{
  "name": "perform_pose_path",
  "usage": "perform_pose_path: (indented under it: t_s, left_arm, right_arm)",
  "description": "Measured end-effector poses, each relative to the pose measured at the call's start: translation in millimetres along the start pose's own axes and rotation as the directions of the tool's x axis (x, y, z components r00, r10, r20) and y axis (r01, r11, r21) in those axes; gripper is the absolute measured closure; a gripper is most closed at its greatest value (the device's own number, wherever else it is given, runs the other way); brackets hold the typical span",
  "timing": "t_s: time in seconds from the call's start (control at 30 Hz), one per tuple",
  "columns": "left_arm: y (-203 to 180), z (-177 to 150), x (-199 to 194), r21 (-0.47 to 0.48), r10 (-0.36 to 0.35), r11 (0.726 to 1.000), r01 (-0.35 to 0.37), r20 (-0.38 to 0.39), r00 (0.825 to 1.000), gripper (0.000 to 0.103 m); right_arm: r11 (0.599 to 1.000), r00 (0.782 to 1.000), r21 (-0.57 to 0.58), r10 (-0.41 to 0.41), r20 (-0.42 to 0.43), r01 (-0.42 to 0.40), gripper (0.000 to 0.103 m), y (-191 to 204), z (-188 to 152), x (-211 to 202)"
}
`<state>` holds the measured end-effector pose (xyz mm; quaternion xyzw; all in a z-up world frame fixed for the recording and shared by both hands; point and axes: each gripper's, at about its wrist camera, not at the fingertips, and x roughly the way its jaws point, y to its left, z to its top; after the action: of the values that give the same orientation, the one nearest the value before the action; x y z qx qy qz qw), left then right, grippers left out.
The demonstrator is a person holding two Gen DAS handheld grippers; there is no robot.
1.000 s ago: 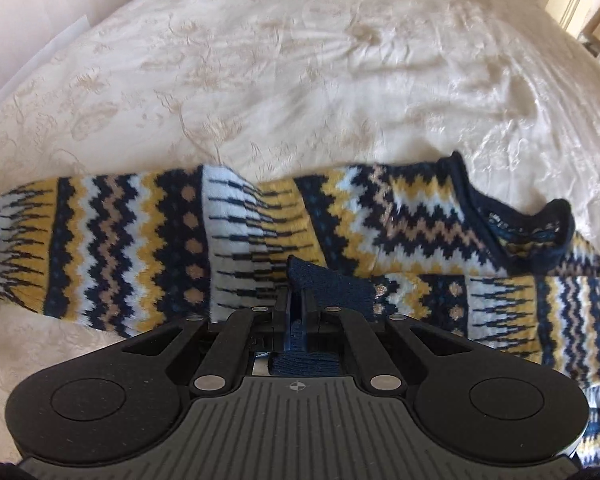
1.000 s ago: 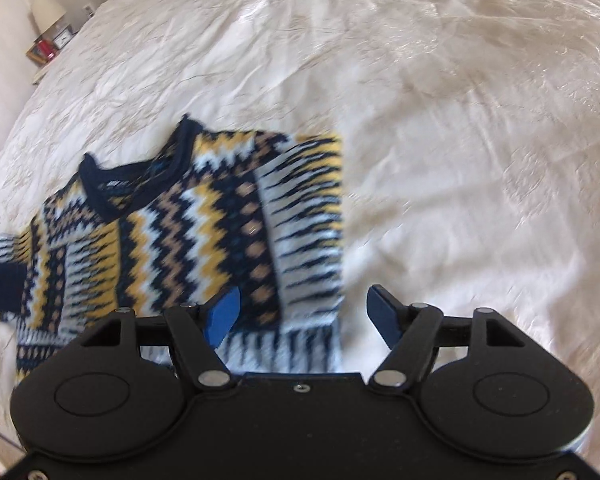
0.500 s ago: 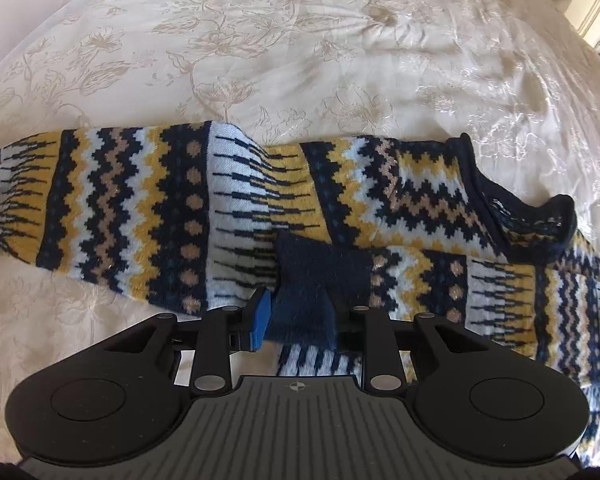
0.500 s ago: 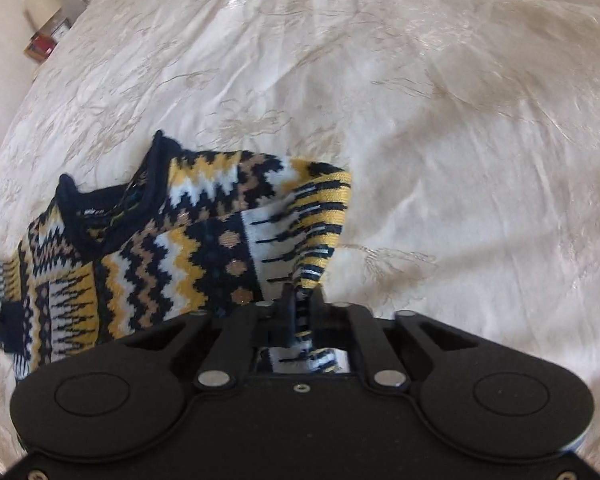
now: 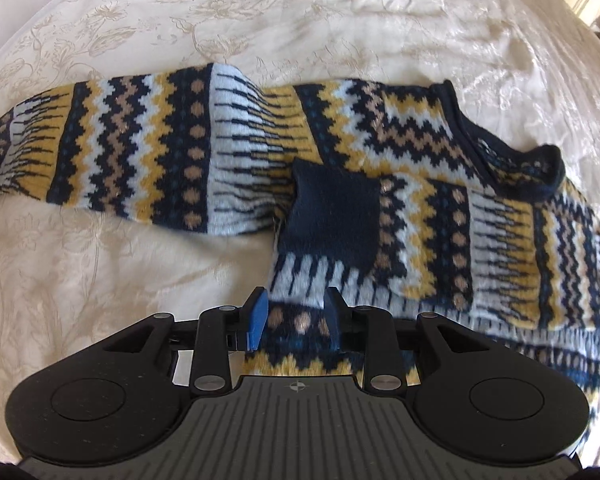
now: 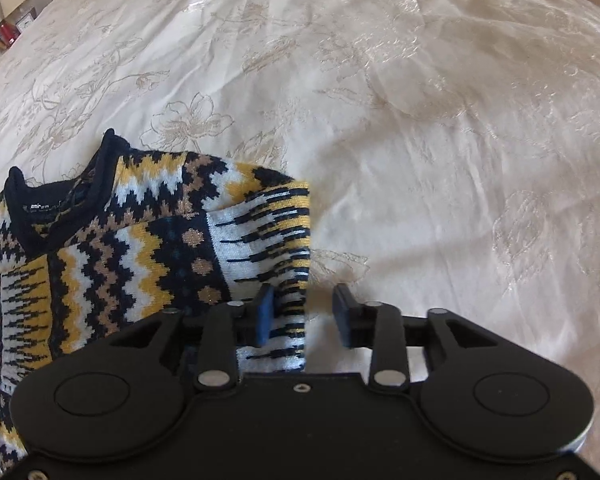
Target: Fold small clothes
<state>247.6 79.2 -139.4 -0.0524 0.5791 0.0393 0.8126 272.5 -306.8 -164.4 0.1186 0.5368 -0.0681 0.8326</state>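
A small knitted sweater (image 5: 340, 168) in navy, mustard, white and tan zigzag bands is lying flat on a cream bedspread embroidered with pale flowers (image 5: 100, 264). In the left wrist view one sleeve is stretching out to the left while the other is lying folded across the body, its plain navy cuff (image 5: 332, 216) resting on the patterned front, and the navy ribbed neckline (image 5: 512, 152) is sitting to the right. The left gripper (image 5: 294, 316) is hovering over the sweater's lower part with its blue-padded fingers (image 5: 257, 318) spread apart, pinching nothing. The right gripper (image 6: 305, 314) is poised at the folded right edge of the sweater; its jaws are opening, and a strip of that striped edge is lying between them, beside the left pad and clear of the right one.
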Motion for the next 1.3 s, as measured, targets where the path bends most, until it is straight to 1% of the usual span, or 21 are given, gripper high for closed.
perform_pose_path:
  t_s: [0.07,0.1,0.13,0.2,0.3,0.33,0.4,0.47,0.57,0.67,0.83,0.9,0.93,1.0,1.07,1.13,1.2,1.3]
  left_arm:
    - [-3,-9,-1,0.013,0.004,1.000,-0.004,-0.009,1.000,0.073]
    - [-4,-14,0,0.021,0.006,1.000,-0.005,-0.016,1.000,0.073]
    - [-5,-19,2,0.031,0.010,0.999,-0.009,-0.026,1.000,0.072]
    - [-6,-31,7,0.050,0.023,0.999,-0.021,-0.050,0.998,0.072]
    - [-7,-50,17,0.080,0.057,0.996,-0.050,-0.093,0.994,0.071]
    - [-8,-55,18,0.090,0.068,0.994,-0.059,-0.094,0.993,0.071]
    - [-11,-61,16,0.108,0.085,0.991,-0.076,-0.084,0.993,0.070]
    - [-15,-65,8,0.107,0.087,0.991,-0.079,-0.066,0.994,0.070]
    - [-24,-70,-5,0.091,0.042,0.995,-0.038,-0.046,0.998,0.070]
    - [-41,-78,-18,0.110,-0.002,0.994,0.003,-0.017,1.000,0.070]
    - [-77,-91,-21,0.144,-0.079,0.986,0.079,-0.009,0.997,0.070]
    - [-90,-99,-15,0.179,-0.083,0.980,0.085,-0.018,0.996,0.070]
    - [-96,-102,-12,0.203,-0.073,0.976,0.077,-0.025,0.997,0.069]
    - [-106,-110,2,0.249,-0.036,0.967,0.050,-0.059,0.998,0.068]
    - [-110,-119,12,0.282,-0.001,0.959,0.027,-0.092,0.996,0.067]
    - [-112,-126,14,0.310,0.008,0.951,0.014,-0.070,0.998,0.066]
    - [-115,-128,15,0.327,0.017,0.945,0.005,-0.064,0.998,0.066]
    - [-119,-127,15,0.326,0.022,0.945,0.002,-0.068,0.997,0.066]
  right_arm:
    - [0.999,1.000,-0.034,0.016,0.027,-0.015,0.051,4,-4,-12]
    - [0.998,0.999,-0.054,0.034,0.034,-0.032,0.047,7,-7,-17]
    - [0.996,0.998,-0.075,0.046,0.033,-0.044,0.044,9,-10,-21]
    - [0.993,0.998,-0.104,0.053,0.014,-0.052,0.044,13,-18,-21]
    - [0.996,0.998,-0.083,0.014,-0.061,-0.020,0.043,6,-36,-7]
    - [0.998,0.997,-0.065,0.014,-0.077,-0.019,0.042,1,-40,-3]
    - [0.999,0.997,-0.039,0.022,-0.076,-0.025,0.041,-4,-46,-6]
    - [0.998,0.998,-0.059,0.020,-0.052,-0.023,0.039,-3,-47,-16]
    - [0.992,0.999,-0.113,0.047,-0.008,-0.047,0.038,4,-53,-34]
    - [0.980,0.994,-0.169,0.109,0.010,-0.106,0.038,15,-65,-53]
    - [0.938,0.975,-0.269,0.220,-0.030,-0.220,0.037,44,-91,-70]
    - [0.919,0.966,-0.297,0.250,-0.066,-0.258,0.037,53,-104,-69]
    - [0.913,0.963,-0.307,0.255,-0.084,-0.269,0.037,57,-111,-67]
    - [0.904,0.961,-0.328,0.244,-0.132,-0.275,0.037,63,-124,-60]
    - [0.899,0.962,-0.349,0.215,-0.171,-0.263,0.035,66,-137,-52]
    - [0.887,0.964,-0.389,0.192,-0.185,-0.251,0.034,67,-148,-46]
    - [0.867,0.968,-0.437,0.181,-0.174,-0.240,0.034,67,-156,-46]
    - [0.854,0.969,-0.462,0.174,-0.176,-0.237,0.033,69,-160,-48]
